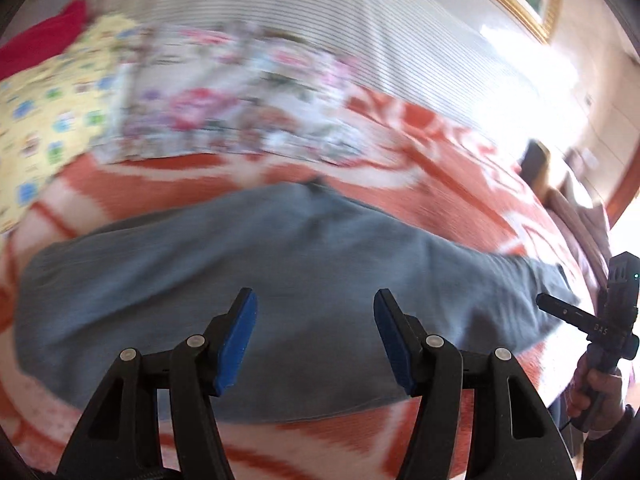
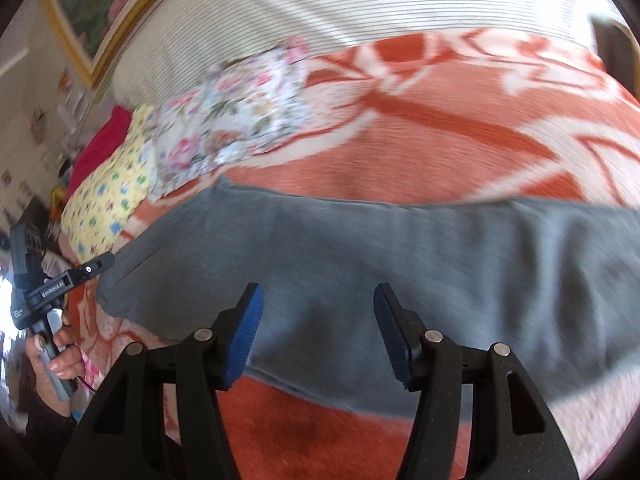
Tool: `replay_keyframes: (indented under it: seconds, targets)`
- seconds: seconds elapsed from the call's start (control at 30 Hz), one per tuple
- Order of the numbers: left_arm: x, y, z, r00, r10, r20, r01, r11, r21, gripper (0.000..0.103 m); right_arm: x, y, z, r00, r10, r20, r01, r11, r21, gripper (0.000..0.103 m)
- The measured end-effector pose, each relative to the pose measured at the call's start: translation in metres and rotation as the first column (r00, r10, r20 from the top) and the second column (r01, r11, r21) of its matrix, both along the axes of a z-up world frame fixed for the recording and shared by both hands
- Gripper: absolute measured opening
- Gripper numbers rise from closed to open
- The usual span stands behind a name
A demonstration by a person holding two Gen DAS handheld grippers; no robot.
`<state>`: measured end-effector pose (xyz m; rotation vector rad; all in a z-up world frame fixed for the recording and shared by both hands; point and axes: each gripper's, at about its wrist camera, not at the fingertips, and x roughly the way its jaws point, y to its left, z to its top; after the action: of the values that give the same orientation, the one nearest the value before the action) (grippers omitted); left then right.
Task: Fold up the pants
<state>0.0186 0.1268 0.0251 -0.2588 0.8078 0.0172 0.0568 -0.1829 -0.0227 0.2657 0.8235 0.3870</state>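
Note:
Grey pants [image 1: 240, 276] lie flat across an orange and white patterned blanket [image 1: 440, 148] on a bed; they also show in the right wrist view [image 2: 400, 248]. My left gripper [image 1: 316, 304] is open and empty, hovering above the pants' near edge. My right gripper [image 2: 318, 300] is open and empty above the pants. The right gripper also shows at the far right of the left wrist view [image 1: 556, 304], beside the pants' right end. The left gripper shows at the left of the right wrist view [image 2: 106, 258], at the pants' left end. Both views are motion-blurred.
A floral cloth [image 1: 224, 116] and a yellow patterned cloth [image 1: 48, 120] lie on the blanket behind the pants, with a red cloth [image 1: 44, 40] beyond. A striped white surface [image 1: 320, 8] rises at the back. A gold-framed picture [image 2: 92, 12] hangs on the wall.

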Motion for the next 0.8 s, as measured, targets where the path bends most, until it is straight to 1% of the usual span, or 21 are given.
replay_keyframes:
  seconds: [0.07, 0.13, 0.2, 0.33, 0.37, 0.43, 0.5, 0.57, 0.6, 0.67, 0.7, 0.77, 0.8]
  targets:
    - [0.015, -0.022, -0.003, 0.998, -0.057, -0.018, 0.057, 0.998, -0.002, 0.062, -0.010, -0.024, -0.004, 0.998, -0.057, -0.010, 0.057, 0.998, 0.011, 0.059]
    - [0.032, -0.050, -0.006, 0.991, -0.126, -0.036, 0.126, 0.992, -0.007, 0.062, -0.020, -0.047, -0.008, 0.994, -0.110, -0.020, 0.111, 0.994, 0.022, 0.059]
    - [0.045, -0.076, -0.006, 0.982, -0.184, -0.047, 0.184, 0.983, 0.004, 0.062, -0.028, -0.069, -0.011, 0.987, -0.159, -0.029, 0.160, 0.986, 0.036, 0.059]
    - [0.069, -0.129, -0.004, 0.953, -0.296, -0.069, 0.299, 0.953, 0.042, 0.063, -0.044, -0.106, -0.015, 0.969, -0.241, -0.044, 0.243, 0.968, 0.056, 0.059]
    - [0.075, -0.141, -0.003, 0.943, -0.324, -0.076, 0.328, 0.944, 0.046, 0.066, -0.047, -0.113, -0.016, 0.966, -0.255, -0.044, 0.257, 0.964, 0.059, 0.060]
    - [0.086, -0.168, -0.001, 0.924, -0.372, -0.089, 0.378, 0.923, 0.064, 0.066, -0.054, -0.131, -0.019, 0.956, -0.291, -0.044, 0.293, 0.954, 0.066, 0.063]
    - [0.098, -0.195, -0.001, 0.894, -0.434, -0.108, 0.443, 0.893, 0.076, 0.066, -0.059, -0.147, -0.021, 0.945, -0.324, -0.046, 0.327, 0.942, 0.080, 0.064]
    - [0.110, -0.219, 0.000, 0.872, -0.473, -0.127, 0.485, 0.870, 0.092, 0.067, -0.063, -0.162, -0.024, 0.933, -0.356, -0.050, 0.359, 0.928, 0.102, 0.064]
    - [0.117, -0.233, 0.000, 0.849, -0.510, -0.136, 0.523, 0.848, 0.086, 0.067, -0.066, -0.171, -0.025, 0.926, -0.374, -0.050, 0.377, 0.919, 0.115, 0.064]
    - [0.130, -0.254, 0.000, 0.822, -0.547, -0.160, 0.563, 0.822, 0.082, 0.067, -0.070, -0.185, -0.027, 0.911, -0.410, -0.047, 0.412, 0.902, 0.132, 0.064]
    - [0.138, -0.268, -0.001, 0.799, -0.575, -0.174, 0.593, 0.802, 0.073, 0.067, -0.073, -0.195, -0.028, 0.901, -0.431, -0.050, 0.434, 0.890, 0.143, 0.064]
    - [0.151, -0.291, -0.002, 0.776, -0.601, -0.190, 0.622, 0.779, 0.077, 0.067, -0.077, -0.209, -0.030, 0.886, -0.460, -0.055, 0.462, 0.871, 0.168, 0.065]
    - [0.158, -0.305, -0.004, 0.758, -0.619, -0.204, 0.643, 0.761, 0.082, 0.067, -0.079, -0.217, -0.032, 0.877, -0.477, -0.062, 0.480, 0.858, 0.185, 0.065]
